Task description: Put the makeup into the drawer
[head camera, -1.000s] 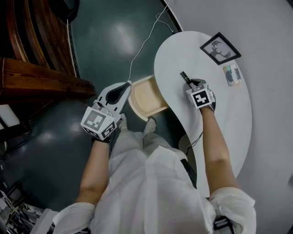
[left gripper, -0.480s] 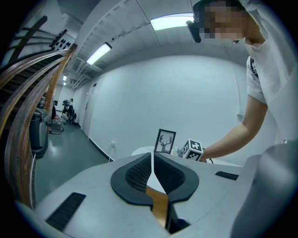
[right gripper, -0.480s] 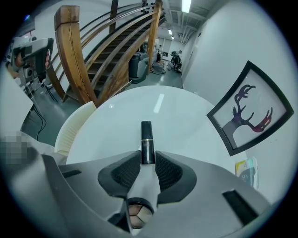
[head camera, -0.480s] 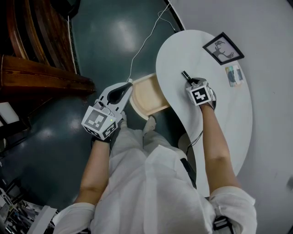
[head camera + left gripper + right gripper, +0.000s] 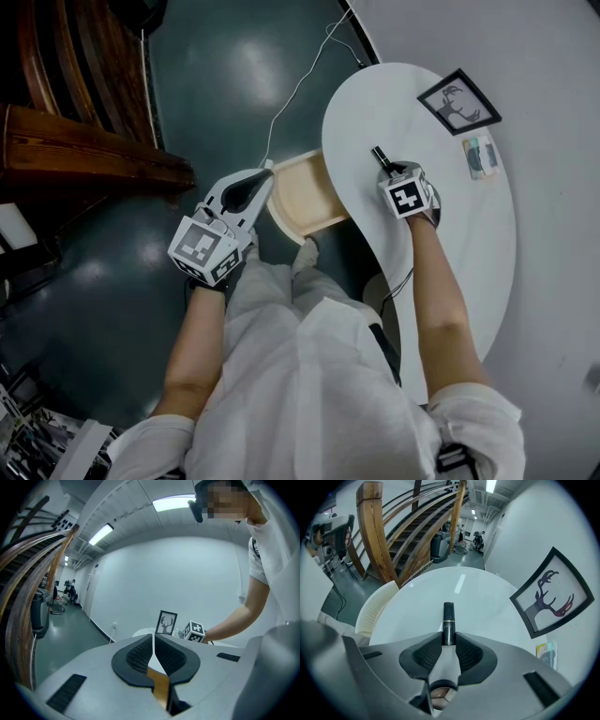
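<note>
Little differs from a second ago: both hands sit where they were. Only the right gripper (image 5: pixel 448 638) has just been closing, and its pads now pinch the black makeup tube (image 5: pixel 448 617) over the white desk (image 5: pixel 375 108), just right of the drawer (image 5: pixel 302 199). That drawer stands pulled out from the desk's left edge, showing only its pale wooden bottom. The left gripper (image 5: pixel 264 172), pressed together, sits at the drawer's left corner; whether it nips the rim I cannot tell.

Black gold-banded makeup tube (image 5: pixel 448 620), white table (image 5: pixel 459 253), cream drawer (image 5: pixel 302 192), black-framed antler picture (image 5: pixel 458 101)
</note>
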The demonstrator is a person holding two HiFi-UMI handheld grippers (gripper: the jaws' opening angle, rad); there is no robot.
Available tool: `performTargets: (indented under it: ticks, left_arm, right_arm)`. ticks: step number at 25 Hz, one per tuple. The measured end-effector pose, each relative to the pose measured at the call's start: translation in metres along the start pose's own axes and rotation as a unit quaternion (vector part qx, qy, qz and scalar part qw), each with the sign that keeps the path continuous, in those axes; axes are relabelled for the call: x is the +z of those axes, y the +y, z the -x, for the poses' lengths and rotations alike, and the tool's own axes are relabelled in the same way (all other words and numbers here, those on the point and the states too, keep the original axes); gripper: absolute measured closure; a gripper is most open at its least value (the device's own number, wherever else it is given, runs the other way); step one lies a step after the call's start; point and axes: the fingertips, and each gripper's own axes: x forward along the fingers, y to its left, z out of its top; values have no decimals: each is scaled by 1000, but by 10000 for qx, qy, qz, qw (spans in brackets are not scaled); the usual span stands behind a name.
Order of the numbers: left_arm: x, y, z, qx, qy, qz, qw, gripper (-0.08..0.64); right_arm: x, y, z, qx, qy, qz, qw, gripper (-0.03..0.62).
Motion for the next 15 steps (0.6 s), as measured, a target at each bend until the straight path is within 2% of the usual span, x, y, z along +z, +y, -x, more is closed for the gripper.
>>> performTargets:
  ticks: [8,15]
  left_arm:
    - [-4,7,11,139,-16,57,9999,532]
    - [-6,19,26,294,-48,123,9995,532]
  right_arm:
    - [21,28,-3,204,-120,184,9995,506]
    - [56,69,-1,506,-328,431,9973,506]
